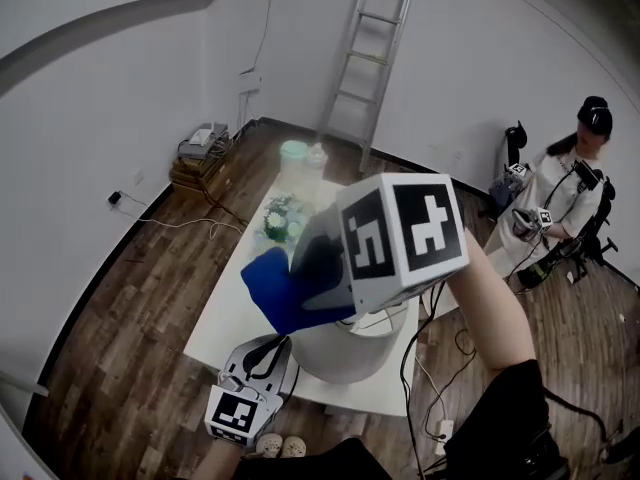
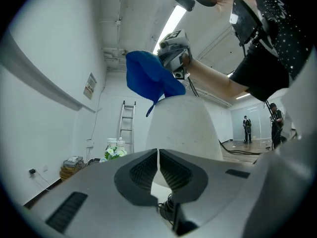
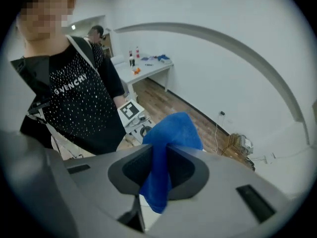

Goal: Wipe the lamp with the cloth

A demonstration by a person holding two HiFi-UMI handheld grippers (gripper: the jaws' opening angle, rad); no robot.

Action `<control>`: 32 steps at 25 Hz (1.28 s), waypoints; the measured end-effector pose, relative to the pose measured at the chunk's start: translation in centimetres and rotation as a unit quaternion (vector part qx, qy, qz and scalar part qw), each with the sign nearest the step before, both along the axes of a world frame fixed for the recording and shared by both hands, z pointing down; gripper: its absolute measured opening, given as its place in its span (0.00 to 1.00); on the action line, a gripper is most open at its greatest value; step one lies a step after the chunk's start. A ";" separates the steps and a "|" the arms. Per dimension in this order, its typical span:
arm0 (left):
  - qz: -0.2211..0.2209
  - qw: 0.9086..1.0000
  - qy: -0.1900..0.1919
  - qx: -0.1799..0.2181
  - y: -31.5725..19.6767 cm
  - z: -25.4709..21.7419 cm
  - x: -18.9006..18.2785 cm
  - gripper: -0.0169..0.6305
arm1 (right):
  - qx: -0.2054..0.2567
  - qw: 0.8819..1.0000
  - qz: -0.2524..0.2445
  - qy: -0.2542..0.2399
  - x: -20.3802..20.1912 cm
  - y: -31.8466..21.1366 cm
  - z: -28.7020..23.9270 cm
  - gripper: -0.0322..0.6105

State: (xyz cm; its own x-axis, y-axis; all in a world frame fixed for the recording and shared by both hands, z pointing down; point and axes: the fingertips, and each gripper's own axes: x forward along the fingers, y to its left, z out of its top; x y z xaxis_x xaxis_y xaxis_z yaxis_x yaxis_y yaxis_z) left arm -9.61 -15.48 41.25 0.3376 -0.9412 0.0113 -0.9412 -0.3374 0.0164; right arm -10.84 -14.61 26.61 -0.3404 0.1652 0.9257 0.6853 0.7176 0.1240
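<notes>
Clamps the fingers of the right gripper (image 3: 157,158) hard together on a fold of the blue cloth (image 3: 173,133), with most of the fabric bunched beyond the tips and a tail hanging below them. Holds that bunch at the crown of the white lamp (image 1: 345,358), at 11 o'clock from the shade in the head view and again at 11 o'clock from the dome in the left gripper view. Touching or just clear of it: cannot tell.

Stands the lamp upright on the white worktop (image 1: 225,313), long axis vertical, domed shade widening downward. Probably calls for strokes from the crown down the flanks. Puts the right gripper far nearer the job, directly over the shade.

Sets the left gripper (image 2: 158,165) low, at 7 o'clock from the shade by the worktop's near edge. Shuts its fingers to a hairline slit with nothing pinched between them, aimed up at the dome, with a dark cord (image 2: 168,209) just beneath the tips.

Places flowers (image 1: 280,218) and pale jars (image 1: 300,155) at 12 o'clock farther along the worktop, well apart from the lamp. Leans a ladder (image 1: 375,48) against the far wall, with another person (image 1: 570,193) at 3 o'clock across the wooden floor.
</notes>
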 end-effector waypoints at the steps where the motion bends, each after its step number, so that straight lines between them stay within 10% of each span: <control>1: -0.002 1.000 0.002 0.000 0.3 0.2 -0.1 0.05 | 0.028 0.999 -0.007 0.025 -0.1 0.5 1.0 0.17; 7: -0.020 1.000 0.012 -0.010 2.0 2.0 -1.5 0.05 | 0.122 0.980 -0.024 0.153 -1.6 2.7 8.0 0.17; 12: -0.045 0.998 0.018 -0.041 4.4 5.0 -3.7 0.05 | 0.266 0.928 -0.006 0.261 0.4 2.2 13.4 0.17; 15: -0.067 0.996 0.022 -0.058 5.6 6.8 -5.5 0.05 | 0.292 0.919 0.018 0.265 1.0 2.9 17.2 0.17; 25: -0.075 0.993 -0.001 -0.092 6.1 10.7 -7.5 0.05 | 0.301 0.935 0.131 0.133 0.8 6.0 27.2 0.17; 32: -0.071 0.994 -0.001 -0.085 5.5 10.2 -7.6 0.05 | 0.202 0.930 0.276 -0.131 0.0 8.8 26.3 0.17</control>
